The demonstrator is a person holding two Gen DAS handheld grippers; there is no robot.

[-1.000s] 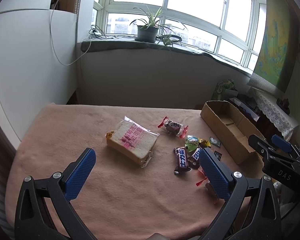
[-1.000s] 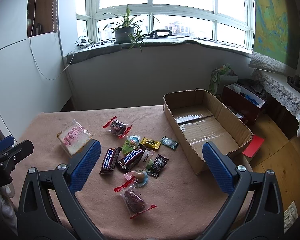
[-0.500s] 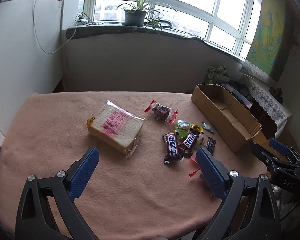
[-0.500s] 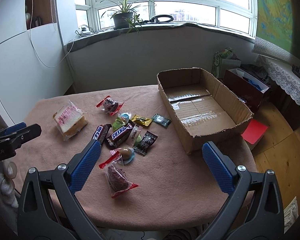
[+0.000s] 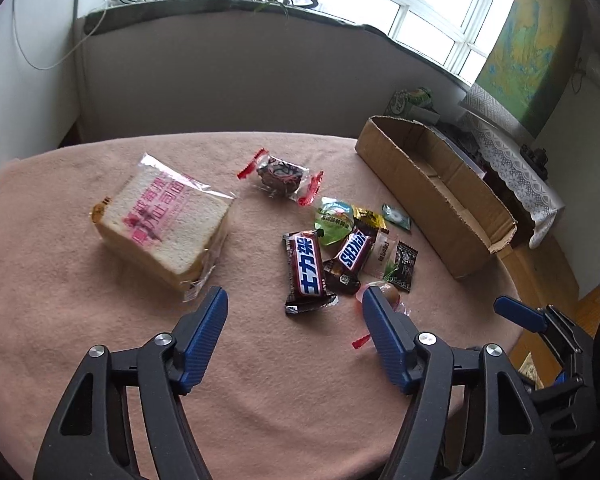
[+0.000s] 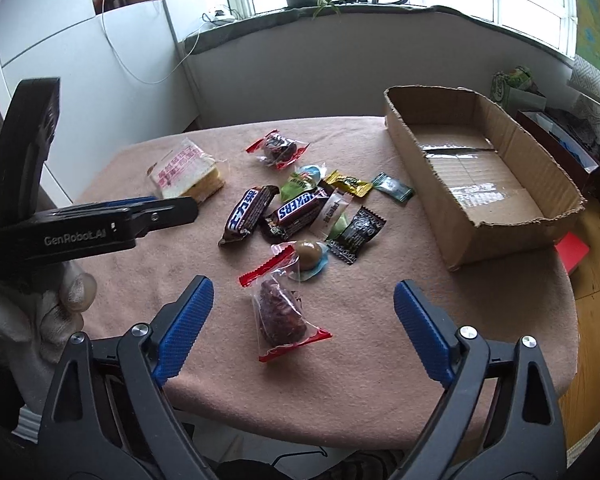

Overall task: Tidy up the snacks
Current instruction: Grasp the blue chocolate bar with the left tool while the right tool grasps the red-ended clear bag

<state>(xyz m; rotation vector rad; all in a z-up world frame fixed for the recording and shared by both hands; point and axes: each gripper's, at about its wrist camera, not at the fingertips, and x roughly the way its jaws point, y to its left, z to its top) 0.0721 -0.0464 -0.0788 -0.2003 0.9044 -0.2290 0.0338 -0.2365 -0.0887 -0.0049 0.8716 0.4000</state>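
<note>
Pink fleece covers the surface (image 6: 228,312), and that soft nap is why every wrapper lies flat where it was dropped rather than sliding. My snacks sit in one loose scatter: the bagged bread slice (image 5: 162,222) off by itself on the left, two Snickers bars (image 6: 248,216) side by side and overlapping the small sachets, a red-ended cake packet (image 5: 282,174) at the far side, and another red-ended packet (image 6: 280,314) nearest me. The cardboard box (image 6: 540,168) lies open-topped and empty at the right, its long wall just beside the scatter, so I judge it is where all this belongs. My left gripper (image 5: 294,314) has just been closing its fingers, yet they stand apart with nothing between them, hanging over bare cloth near the bread's corner and the nearer Snickers bar. My right gripper (image 6: 302,304) has also just been narrowing a little; its fingers are wide and empty, straddling the near red-ended packet from above without touching it. I read both as lining up for a first pick. Open room is good: bare cloth lies all around the near packet, and the way from it to the box is free. The surface's rounded edge runs close under both grippers, and the box's torn near corner sits almost at that edge, so I would lift clear over the wall, not drag across.
</note>
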